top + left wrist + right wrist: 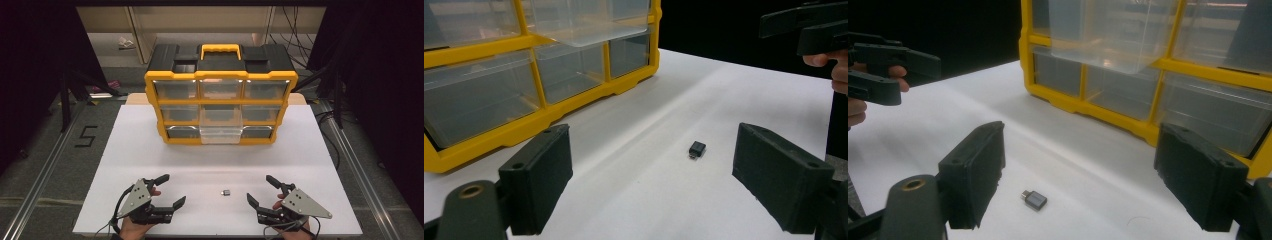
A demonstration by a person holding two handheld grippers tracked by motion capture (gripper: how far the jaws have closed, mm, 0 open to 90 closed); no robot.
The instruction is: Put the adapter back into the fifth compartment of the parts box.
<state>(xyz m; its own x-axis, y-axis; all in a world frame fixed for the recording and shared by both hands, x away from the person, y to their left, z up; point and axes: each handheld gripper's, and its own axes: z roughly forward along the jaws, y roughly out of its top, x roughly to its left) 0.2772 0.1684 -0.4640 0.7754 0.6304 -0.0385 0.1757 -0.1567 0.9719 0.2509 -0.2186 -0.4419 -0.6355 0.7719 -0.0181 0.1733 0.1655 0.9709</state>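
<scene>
Small adapter point(226, 192) on desk point(300, 150), btwn both tongs: left tongs point(167, 191) & right tongs point(262, 191) wide open, empty. Roughly equidistant, maybe slightly nearer right. Long axis pointing approx toward organizer point(220, 102).

Organizer cabinet point(220, 102) stands at the far middle of the table point(150, 165), w/ drawers facing the person in 3 rows of 3. Bottom row's middle drawer point(220, 135) is pulled out toward the person; the others sit flush. Small adapter point(226, 192) lies on the table well in front of the cabinet, approx. in line w/ the pulled-out drawer. Left tool point(170, 191) rests at the near edge, left of the adapter; right tool point(261, 190) at the near edge, right of it. Adapter lies between the two tools, touching neither, slightly nearer the right one. Floor behind the table holds shelving legs & cables.
</scene>
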